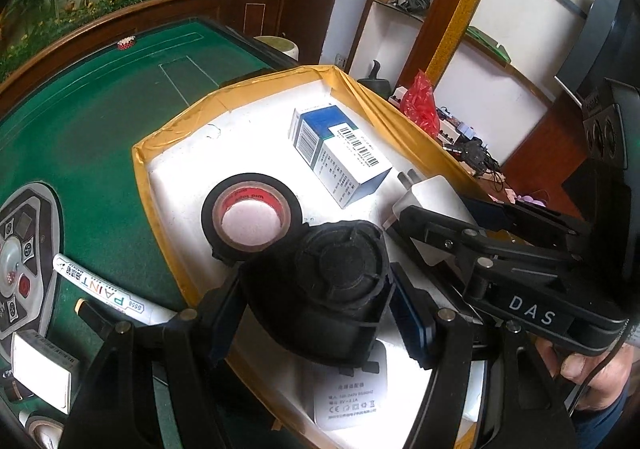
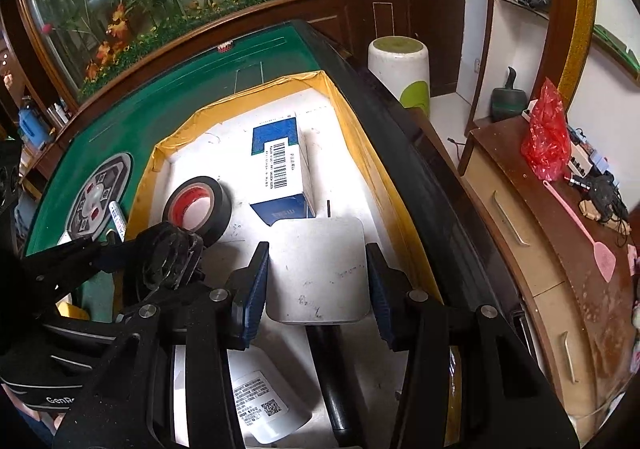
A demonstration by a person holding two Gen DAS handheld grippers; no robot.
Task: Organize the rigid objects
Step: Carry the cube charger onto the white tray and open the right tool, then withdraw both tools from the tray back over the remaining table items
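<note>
A white foam box (image 1: 188, 145) with yellow-taped rim (image 2: 352, 121) sits on the green table. In it lie a blue-and-white carton (image 1: 340, 153) (image 2: 280, 165), a black tape roll (image 1: 250, 213) (image 2: 198, 207) and a white adapter (image 1: 348, 397). My left gripper (image 1: 316, 313) is shut on a black round part (image 1: 336, 277) over the box; it also shows in the right wrist view (image 2: 168, 257). My right gripper (image 2: 316, 289) is shut on a white plug block (image 2: 318, 273), which shows in the left wrist view (image 1: 432, 201), above the box floor.
A white paint marker (image 1: 104, 289), a white box (image 1: 40, 373) and another tape roll (image 1: 44, 433) lie on the green felt left of the foam box. A control panel (image 1: 20, 257) is set in the table. A wooden cabinet (image 2: 560, 249) stands right.
</note>
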